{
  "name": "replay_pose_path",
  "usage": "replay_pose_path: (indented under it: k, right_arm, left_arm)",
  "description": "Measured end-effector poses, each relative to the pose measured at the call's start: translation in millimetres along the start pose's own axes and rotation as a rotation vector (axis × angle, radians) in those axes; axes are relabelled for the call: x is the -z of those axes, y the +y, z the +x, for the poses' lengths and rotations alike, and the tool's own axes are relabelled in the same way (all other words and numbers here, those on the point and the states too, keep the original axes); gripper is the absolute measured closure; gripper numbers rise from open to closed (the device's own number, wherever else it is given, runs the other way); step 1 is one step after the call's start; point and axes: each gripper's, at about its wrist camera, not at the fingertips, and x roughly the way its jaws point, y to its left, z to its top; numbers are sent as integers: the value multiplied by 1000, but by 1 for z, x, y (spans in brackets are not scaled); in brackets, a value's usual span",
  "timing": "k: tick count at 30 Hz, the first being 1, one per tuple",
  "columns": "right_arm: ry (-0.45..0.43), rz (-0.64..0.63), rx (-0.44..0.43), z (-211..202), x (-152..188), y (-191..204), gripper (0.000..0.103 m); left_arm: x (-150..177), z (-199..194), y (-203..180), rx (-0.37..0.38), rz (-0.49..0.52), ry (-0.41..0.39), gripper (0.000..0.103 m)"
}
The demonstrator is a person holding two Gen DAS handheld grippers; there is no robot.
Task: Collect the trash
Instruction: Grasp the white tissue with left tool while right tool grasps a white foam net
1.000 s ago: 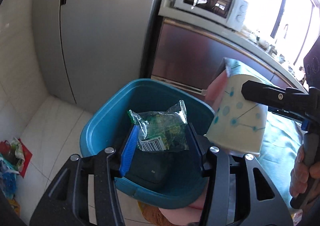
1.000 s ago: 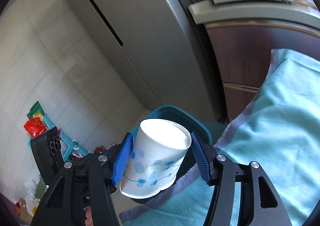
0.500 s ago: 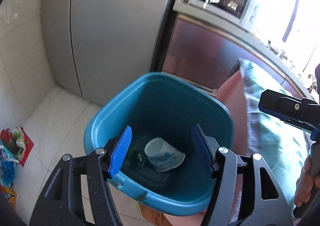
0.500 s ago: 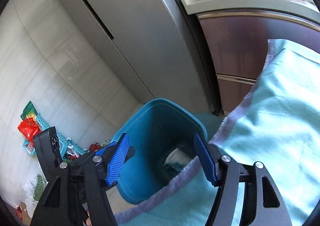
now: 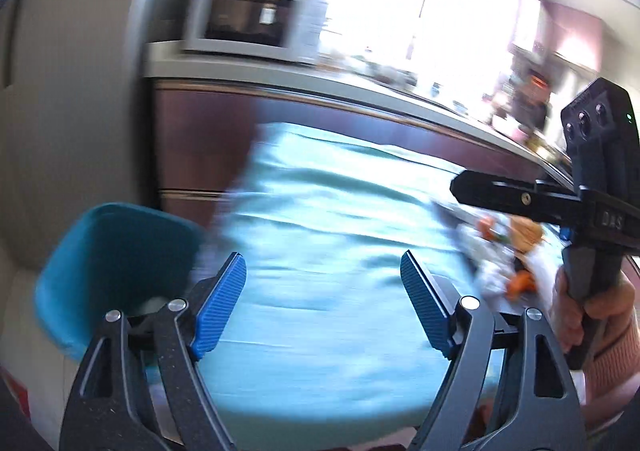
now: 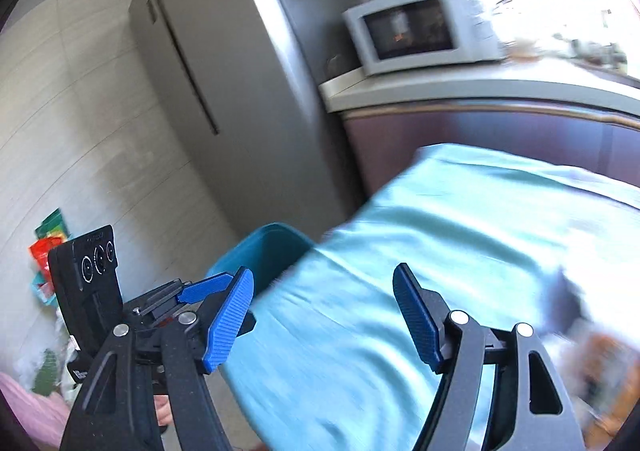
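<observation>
the left gripper (image 5: 323, 303) is empty, its blue fingers (image 5: 218, 307) wide apart and opening further over the light blue cloth (image 5: 328, 219) that covers the counter. the right gripper (image 6: 323, 311) is the same: blue fingers (image 6: 230, 315) spread and still parting, nothing between them, only the cloth (image 6: 440, 235) below.

the teal bin (image 5: 108, 251) is the landmark. it stands on the floor just beside the cloth-draped edge of the counter, at the lower left in the left wrist view. something pale shows inside it near the bottom, too blurred to name. in the right wrist view the bin (image 6: 264, 251) peeks out from behind the cloth's corner, beyond the left gripper's body.

well away from the bin, on the far right end of the cloth, lies a small heap of trash (image 5: 508, 259): crumpled white bits with orange and tan pieces, smeared by motion. it sits just under the right gripper (image 5: 472, 187) as seen from the left wrist, and a hand (image 5: 592, 307) wraps that gripper's handle. in the right wrist view a blurred tan and grey patch (image 6: 600, 347) at the lower right may be the same heap; i cannot tell.

behind the bin stands a grey fridge (image 6: 224, 83), and up and right of the bin a microwave (image 6: 416, 35) sits on a back worktop (image 6: 460, 87) over dark cabinet fronts. far to the bin's left, coloured packets (image 6: 48, 247) lie against the tiled wall.
</observation>
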Motion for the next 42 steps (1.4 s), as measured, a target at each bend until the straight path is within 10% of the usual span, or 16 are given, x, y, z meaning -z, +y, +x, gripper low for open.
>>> replay_pose_path:
  k: [14, 36, 42]
  right_arm:
    - [-75, 237, 321, -127, 78, -111, 33]
    - [-28, 304, 222, -134, 118, -128, 48]
    - [-17, 300, 202, -132, 119, -124, 77]
  left_arm:
    - [13, 74, -139, 213, 169, 158, 24]
    - [7, 139, -173, 201, 166, 341, 64]
    - [10, 138, -177, 207, 166, 346, 92]
